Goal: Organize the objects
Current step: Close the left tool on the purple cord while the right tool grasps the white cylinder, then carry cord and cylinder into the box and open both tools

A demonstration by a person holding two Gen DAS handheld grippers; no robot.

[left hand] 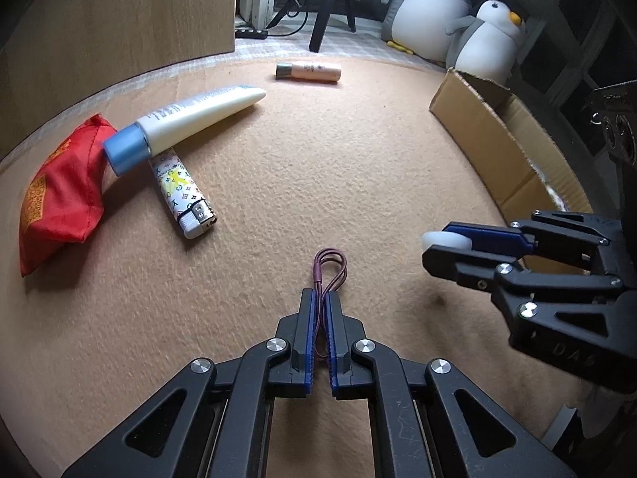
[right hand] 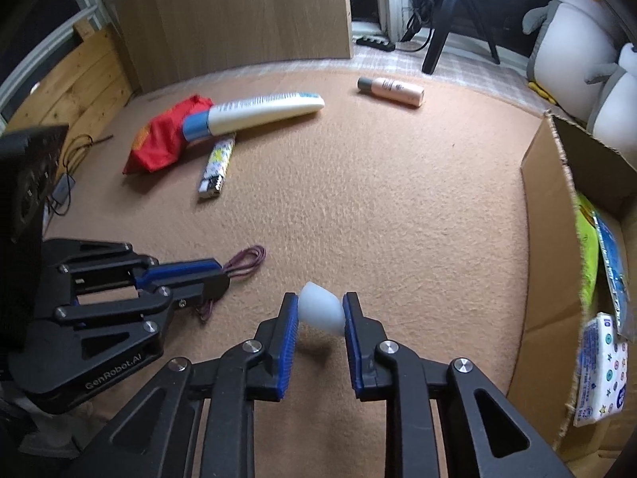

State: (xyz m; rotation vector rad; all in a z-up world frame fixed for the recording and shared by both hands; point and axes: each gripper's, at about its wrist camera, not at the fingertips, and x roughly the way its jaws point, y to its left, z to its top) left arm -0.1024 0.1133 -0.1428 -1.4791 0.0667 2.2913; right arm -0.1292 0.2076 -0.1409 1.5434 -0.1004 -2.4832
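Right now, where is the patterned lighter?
In the left wrist view the lighter lies on the tan mat, upper left, beside the red pouch, its far end under the blue-capped white tube.

1. We've got the left hand-held gripper (left hand: 321,298) pitched steeply down, jaws pinched tight on a thin loop.
2. Our right hand-held gripper (right hand: 320,310) sits beside it, equally pitched, jaws clamped on a white piece.

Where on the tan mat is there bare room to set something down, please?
The widest bare patch is mid-mat, between the lighter and the cardboard box, reaching back to the pink bottle. It is crowded at far left, where the white tube lies across the lighter and meets the red pouch.
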